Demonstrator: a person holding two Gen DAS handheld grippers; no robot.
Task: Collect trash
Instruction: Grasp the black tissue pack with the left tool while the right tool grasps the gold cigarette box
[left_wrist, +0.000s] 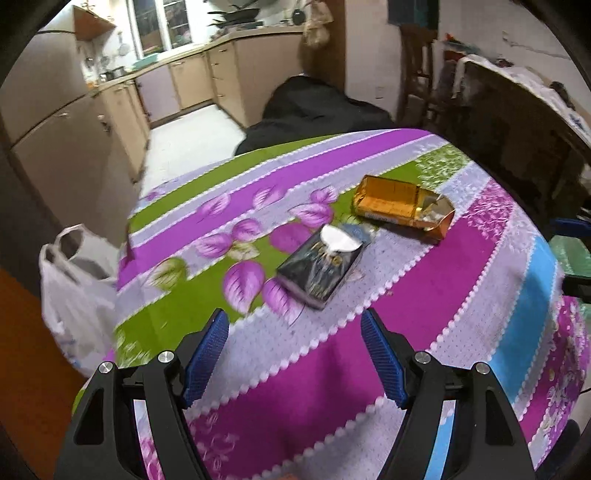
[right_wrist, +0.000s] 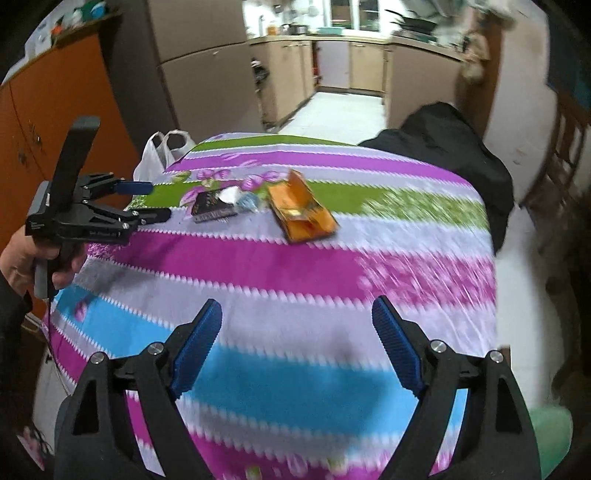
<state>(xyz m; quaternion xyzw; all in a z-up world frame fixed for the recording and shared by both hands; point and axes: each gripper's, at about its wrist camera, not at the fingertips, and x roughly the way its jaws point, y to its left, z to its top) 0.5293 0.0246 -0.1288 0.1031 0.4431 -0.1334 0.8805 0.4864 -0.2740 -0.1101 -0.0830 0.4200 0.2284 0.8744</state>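
Both claws gape wide and hold nothing: the left claw (left_wrist: 291, 325) and the right claw (right_wrist: 297, 314). Ahead of each on the desk (left_wrist: 332, 369) lie a dark box (left_wrist: 321, 266) and an orange wrapper (left_wrist: 402, 206).

Home kitchen/dining area: beige cabinets (left_wrist: 192, 79) under an L-shaped counter (left_wrist: 221, 40), pans (left_wrist: 236, 16) stacked above, floral striped tablecloth (left_wrist: 332, 369) on the worktop, wooden chair (left_wrist: 419, 70).

Small blue scrap (right_wrist: 248, 202) blurred, perhaps a wrapper.
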